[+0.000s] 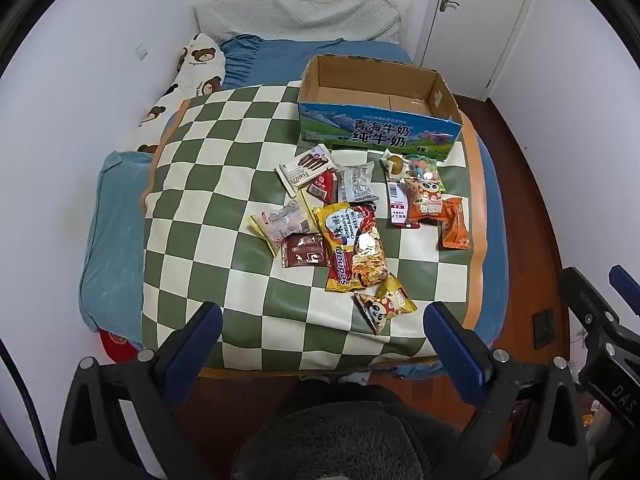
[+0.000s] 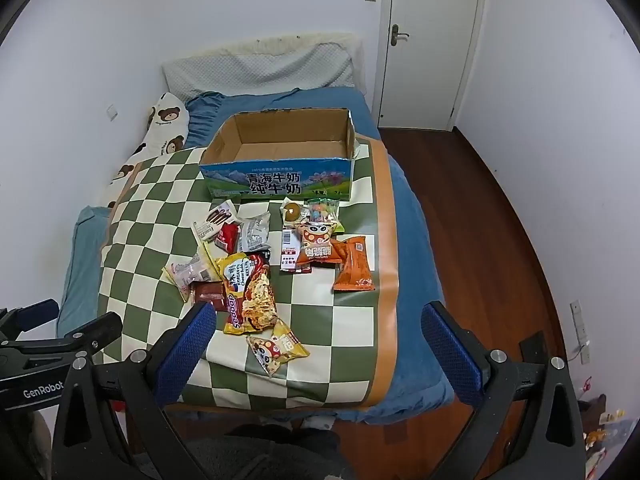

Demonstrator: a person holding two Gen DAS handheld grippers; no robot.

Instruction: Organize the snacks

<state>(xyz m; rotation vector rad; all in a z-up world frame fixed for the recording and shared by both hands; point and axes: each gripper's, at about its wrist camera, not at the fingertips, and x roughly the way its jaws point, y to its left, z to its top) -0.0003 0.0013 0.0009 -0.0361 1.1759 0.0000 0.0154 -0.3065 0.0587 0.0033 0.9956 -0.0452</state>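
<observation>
Both claws hang wide apart and empty: left gripper (image 1: 324, 336), right gripper (image 2: 318, 336). The snack packets (image 1: 352, 216) lie scattered on the checkered mat (image 1: 208, 184), the open cardboard box (image 1: 380, 120) at their twelve o'clock, empty.

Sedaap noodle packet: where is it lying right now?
In both wrist views the Sedaap noodle packet lies mid-mat on the checkered mat, between the brown wrapper and panda packet.
</observation>
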